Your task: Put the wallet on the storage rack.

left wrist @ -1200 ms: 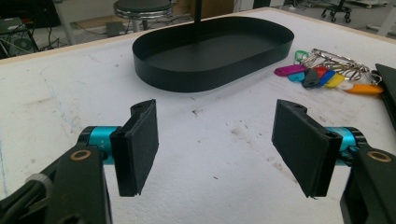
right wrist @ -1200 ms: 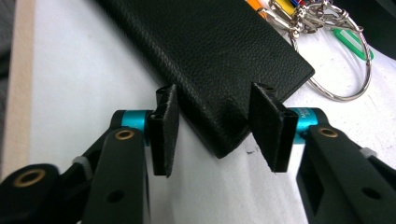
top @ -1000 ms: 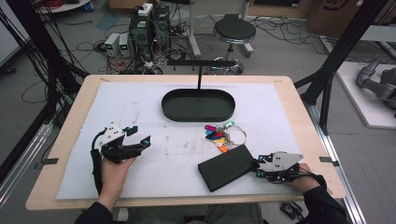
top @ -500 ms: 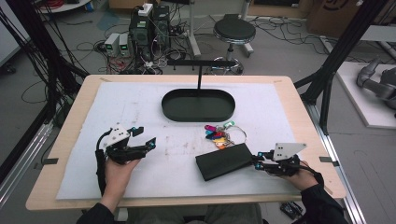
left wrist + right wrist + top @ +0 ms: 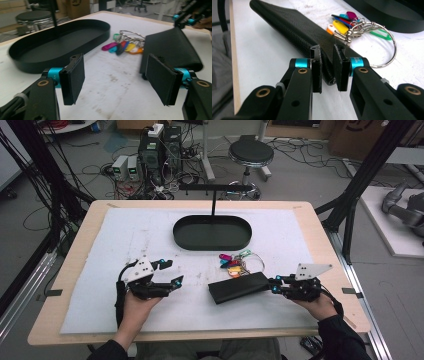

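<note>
Your right gripper (image 5: 274, 286) has its pads clamped on the near end of the flat black textured leather wallet (image 5: 238, 287), and those jaws have just been closing with the wallet's edge between them. In the right gripper view the wallet (image 5: 294, 30) shows a fine pebbled grain, a rounded folded edge and a slim, slab-like body, pinched on both faces by the pads (image 5: 316, 72). It sits on the white table mat (image 5: 150, 235), right of centre and toward your edge, just in front of the bunch of keys with coloured plastic tags on a metal ring (image 5: 235, 262). Its long axis runs across the table, tilted a little: the gripped end sits to your right and slightly farther from you, the free end points left and slightly toward you, aimed roughly at your left gripper (image 5: 172, 272). From the left gripper view, the wallet (image 5: 172, 50) looks propped up at the gripped end, with its lower edge down on the mat.

Your left gripper stands wide with nothing between its pads (image 5: 75, 77), held over bare mat left of the wallet and well apart from it. The black oval shallow tray (image 5: 180, 237) lies beyond the keys, farther from you
</note>
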`<state>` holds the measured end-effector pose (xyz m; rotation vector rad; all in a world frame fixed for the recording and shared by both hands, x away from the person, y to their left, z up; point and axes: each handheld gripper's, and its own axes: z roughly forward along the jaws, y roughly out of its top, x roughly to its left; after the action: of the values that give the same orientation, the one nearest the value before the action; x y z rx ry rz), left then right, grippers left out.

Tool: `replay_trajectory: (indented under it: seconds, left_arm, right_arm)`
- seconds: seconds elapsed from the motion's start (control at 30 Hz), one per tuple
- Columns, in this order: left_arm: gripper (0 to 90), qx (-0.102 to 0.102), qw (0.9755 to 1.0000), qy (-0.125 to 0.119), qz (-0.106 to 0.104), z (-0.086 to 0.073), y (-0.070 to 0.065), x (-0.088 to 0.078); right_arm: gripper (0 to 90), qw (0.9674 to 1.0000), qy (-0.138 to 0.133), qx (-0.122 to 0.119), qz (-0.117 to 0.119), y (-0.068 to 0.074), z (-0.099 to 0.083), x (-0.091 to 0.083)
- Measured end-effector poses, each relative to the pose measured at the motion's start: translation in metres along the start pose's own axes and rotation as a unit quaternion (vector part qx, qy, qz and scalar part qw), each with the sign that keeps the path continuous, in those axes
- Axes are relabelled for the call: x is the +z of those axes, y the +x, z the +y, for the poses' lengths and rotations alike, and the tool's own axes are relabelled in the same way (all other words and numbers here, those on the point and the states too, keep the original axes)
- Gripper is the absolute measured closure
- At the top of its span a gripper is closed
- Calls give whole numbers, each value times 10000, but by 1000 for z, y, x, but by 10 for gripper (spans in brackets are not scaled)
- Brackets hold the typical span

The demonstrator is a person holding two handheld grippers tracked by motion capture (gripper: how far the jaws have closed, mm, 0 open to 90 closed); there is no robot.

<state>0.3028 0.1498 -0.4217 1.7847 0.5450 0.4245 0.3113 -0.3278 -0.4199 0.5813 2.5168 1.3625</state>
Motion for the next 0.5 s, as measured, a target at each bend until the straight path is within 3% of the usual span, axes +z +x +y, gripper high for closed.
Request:
replay_trajectory:
  seconds: [0.17,0.5]
  left_arm:
    - [294,197,9992,169,-312,0,-11,15]
    - [278,675,9937,403,-797,-2,-33,42]
  right_arm:
    - [800,9995,-151,281,1,-4,4,0]
    - [805,9974,-296,651,16,-11,9,1]
